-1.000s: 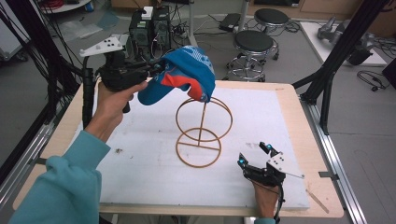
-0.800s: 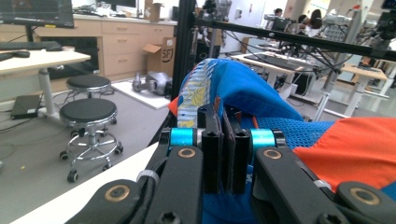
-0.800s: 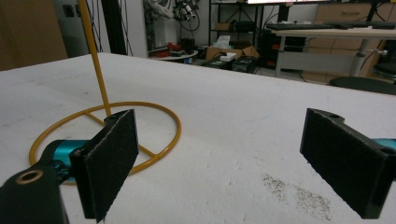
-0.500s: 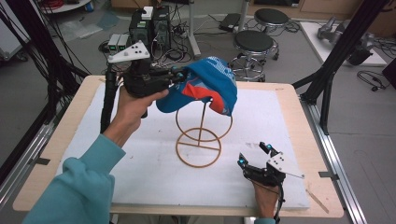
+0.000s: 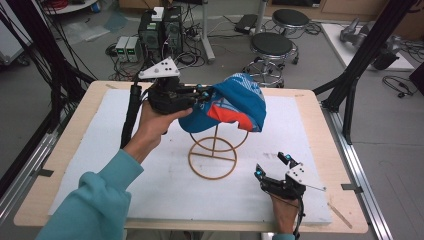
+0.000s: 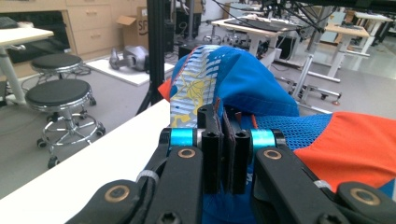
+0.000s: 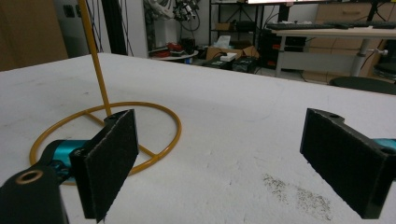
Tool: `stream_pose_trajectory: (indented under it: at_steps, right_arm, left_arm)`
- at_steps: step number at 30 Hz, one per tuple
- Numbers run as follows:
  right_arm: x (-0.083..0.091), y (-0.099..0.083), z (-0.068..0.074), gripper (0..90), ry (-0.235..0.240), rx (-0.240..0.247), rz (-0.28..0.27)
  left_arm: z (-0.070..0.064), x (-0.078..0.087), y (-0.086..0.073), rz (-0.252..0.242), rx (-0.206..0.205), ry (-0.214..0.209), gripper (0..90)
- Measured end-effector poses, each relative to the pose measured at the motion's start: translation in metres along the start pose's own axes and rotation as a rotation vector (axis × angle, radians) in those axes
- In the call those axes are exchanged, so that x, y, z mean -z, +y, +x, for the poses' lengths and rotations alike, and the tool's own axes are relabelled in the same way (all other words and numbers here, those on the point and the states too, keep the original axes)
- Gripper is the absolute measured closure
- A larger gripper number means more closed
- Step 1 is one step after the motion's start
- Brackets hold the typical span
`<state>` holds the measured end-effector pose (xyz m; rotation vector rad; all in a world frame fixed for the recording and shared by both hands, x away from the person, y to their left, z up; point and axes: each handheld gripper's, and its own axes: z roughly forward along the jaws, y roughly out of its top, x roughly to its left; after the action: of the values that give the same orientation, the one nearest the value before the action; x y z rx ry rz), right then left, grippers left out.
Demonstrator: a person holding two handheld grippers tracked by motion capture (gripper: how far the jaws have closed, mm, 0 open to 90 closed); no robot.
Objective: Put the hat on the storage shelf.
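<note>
On the white bench [image 5: 100,150], the left tool [image 5: 200,95] pinches a blue cap [image 5: 235,102] over the wire stand [image 5: 215,150]; seemingly off-centre, it could slip. The right tool [image 5: 272,167] rests spread.

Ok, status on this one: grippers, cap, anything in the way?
Left gripper shut on cap, over wire stand. Right gripper open, resting on table beside stand base. Nothing in the way.
</note>
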<state>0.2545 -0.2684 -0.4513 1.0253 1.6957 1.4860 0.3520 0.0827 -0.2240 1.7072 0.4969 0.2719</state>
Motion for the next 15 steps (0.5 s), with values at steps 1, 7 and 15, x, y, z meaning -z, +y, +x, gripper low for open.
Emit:
stream_pose_trajectory:
  at_steps: [1,7,15]
  right_arm:
    - [0.000,0.000,0.000,10.5,-0.001,0.002,0.001]
    - [0.000,0.000,0.000,10.5,0.000,0.001,0.001]
    - [0.000,0.000,0.000,10.5,0.001,0.000,0.004]
  left_arm:
    - [0.000,-0.001,-0.001,0.005,0.000,-0.004,87.0]
    - [0.000,-0.003,-0.009,0.032,-0.004,-0.008,86.9]
    - [0.005,-0.004,-0.020,0.043,0.019,-0.037,86.0]
